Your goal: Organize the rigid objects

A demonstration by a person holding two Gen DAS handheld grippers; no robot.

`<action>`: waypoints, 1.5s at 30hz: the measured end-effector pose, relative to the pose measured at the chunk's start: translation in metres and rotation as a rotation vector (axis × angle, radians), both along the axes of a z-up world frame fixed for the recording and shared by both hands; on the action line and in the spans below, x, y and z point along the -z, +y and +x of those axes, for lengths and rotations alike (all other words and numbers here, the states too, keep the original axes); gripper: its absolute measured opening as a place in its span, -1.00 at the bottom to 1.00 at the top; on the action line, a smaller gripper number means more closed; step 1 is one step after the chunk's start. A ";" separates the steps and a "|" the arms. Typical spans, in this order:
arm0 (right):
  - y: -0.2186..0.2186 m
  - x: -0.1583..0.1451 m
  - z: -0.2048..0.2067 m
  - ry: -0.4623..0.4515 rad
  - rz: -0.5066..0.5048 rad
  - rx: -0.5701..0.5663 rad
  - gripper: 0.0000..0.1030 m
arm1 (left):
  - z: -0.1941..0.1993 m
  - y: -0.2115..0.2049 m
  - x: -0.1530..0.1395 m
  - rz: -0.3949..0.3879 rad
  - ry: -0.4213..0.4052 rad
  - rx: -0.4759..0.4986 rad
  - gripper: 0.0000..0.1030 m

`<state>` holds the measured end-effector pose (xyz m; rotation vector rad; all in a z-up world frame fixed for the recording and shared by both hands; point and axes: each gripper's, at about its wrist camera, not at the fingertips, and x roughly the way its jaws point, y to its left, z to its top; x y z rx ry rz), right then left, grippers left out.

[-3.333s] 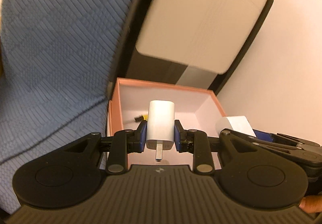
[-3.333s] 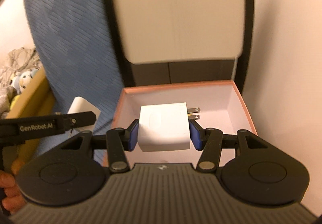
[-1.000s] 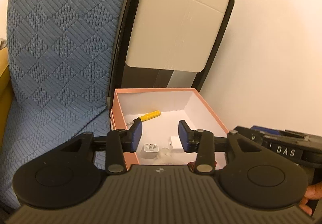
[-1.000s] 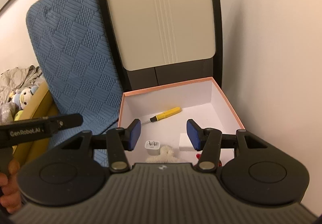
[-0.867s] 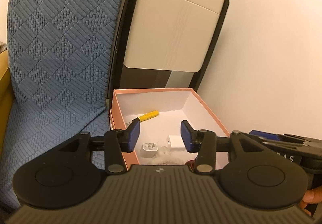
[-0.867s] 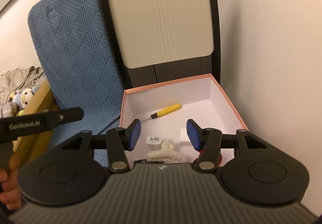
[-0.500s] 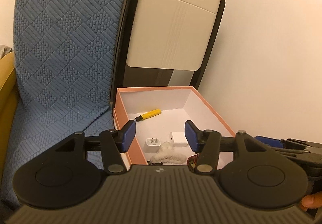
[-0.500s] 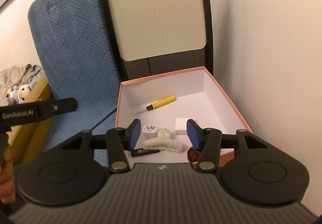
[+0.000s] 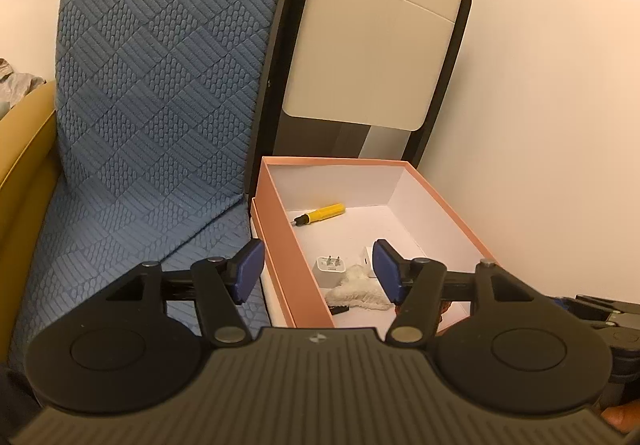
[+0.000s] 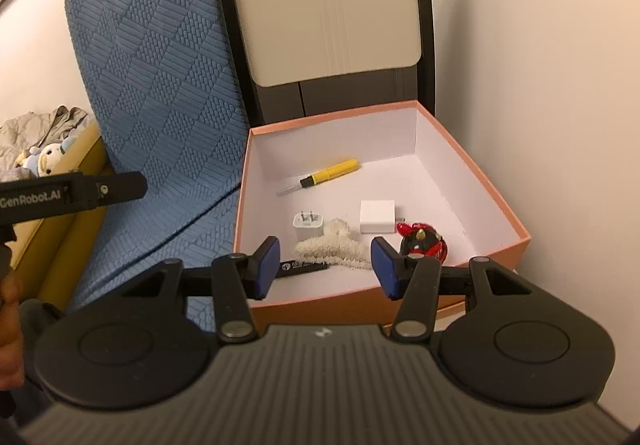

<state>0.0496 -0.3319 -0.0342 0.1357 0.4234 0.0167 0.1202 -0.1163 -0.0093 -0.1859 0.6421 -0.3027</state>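
A pink box (image 10: 472, 149) with a white inside holds a yellow screwdriver (image 10: 332, 171), a small white plug charger (image 10: 307, 225), a square white charger (image 10: 377, 216), a cream hair claw (image 10: 332, 245), a black stick (image 10: 302, 267) and a red-black toy (image 10: 422, 241). My right gripper (image 10: 324, 267) is open and empty above the box's near edge. My left gripper (image 9: 316, 271) is open and empty over the box's (image 9: 276, 213) left wall. The screwdriver (image 9: 320, 213), plug charger (image 9: 330, 269) and hair claw (image 9: 356, 285) show there too.
A blue quilted cushion (image 10: 160, 85) leans left of the box. A beige panel in a black frame (image 10: 328, 1) stands behind it. A cream wall (image 10: 540, 65) runs along the right. A yellow edge with soft toys (image 10: 44, 161) is at the far left.
Both grippers let go of their white chargers, which now lie in the box. Both have drawn back and up, so more of the box's contents show.
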 end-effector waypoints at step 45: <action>-0.002 0.010 0.006 0.039 -0.038 0.067 0.80 | 0.008 0.003 0.014 0.035 0.066 -0.015 1.00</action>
